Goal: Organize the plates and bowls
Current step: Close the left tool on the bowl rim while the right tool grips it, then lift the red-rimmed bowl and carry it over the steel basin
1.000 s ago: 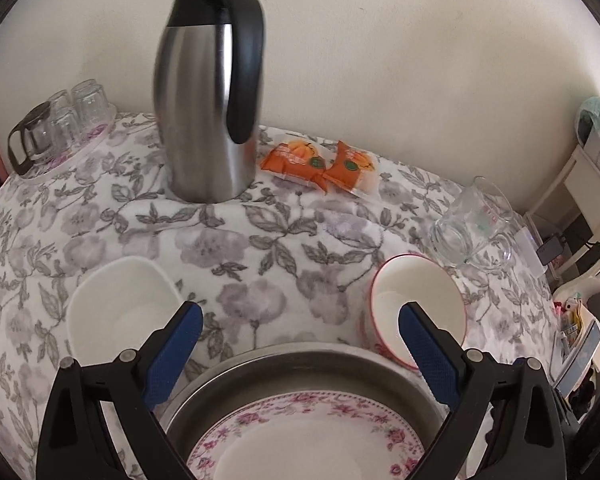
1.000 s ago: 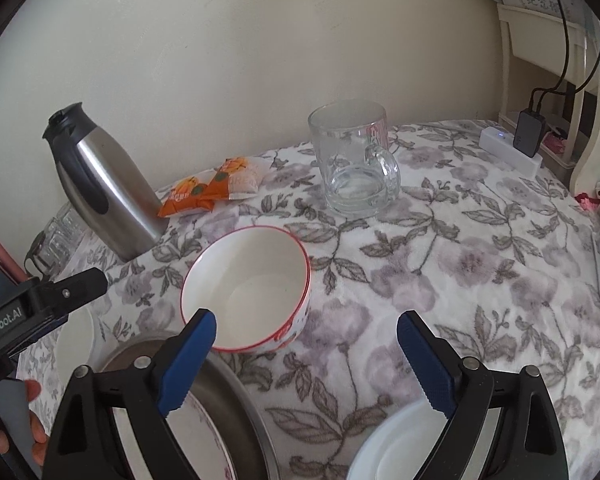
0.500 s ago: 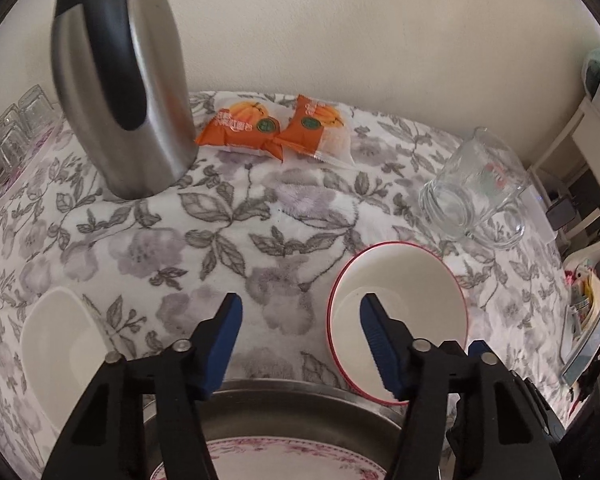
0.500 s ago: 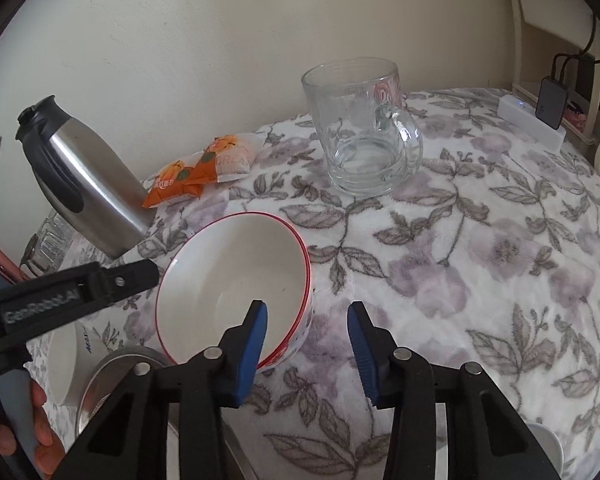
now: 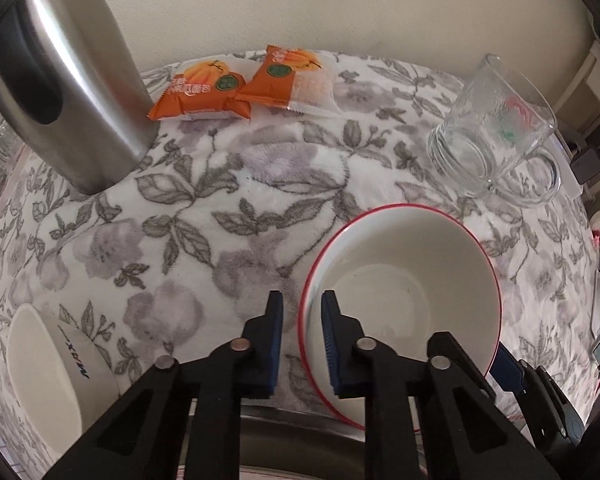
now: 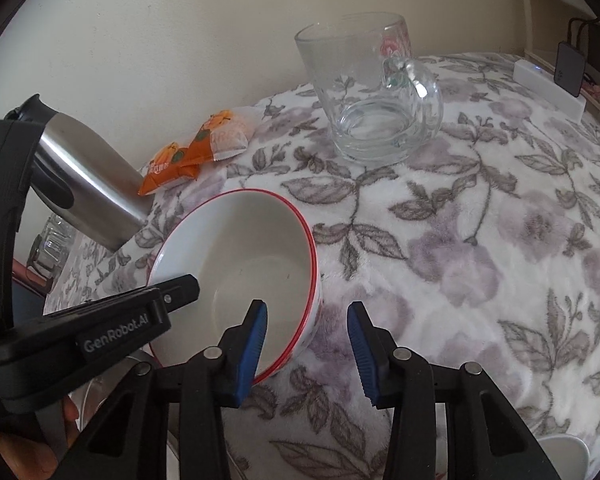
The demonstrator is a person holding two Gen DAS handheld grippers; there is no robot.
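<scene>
The left gripper (image 5: 300, 312) pinches the bowl's (image 5: 412, 280) red rim (tilted); the right gripper (image 6: 306, 320) straddles its opposite wall, open.

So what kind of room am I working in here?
Likely a home dining or living room: a table under a floral tablecloth, with a steel thermos, a glass mug and orange snack packets against a plain wall.
</scene>
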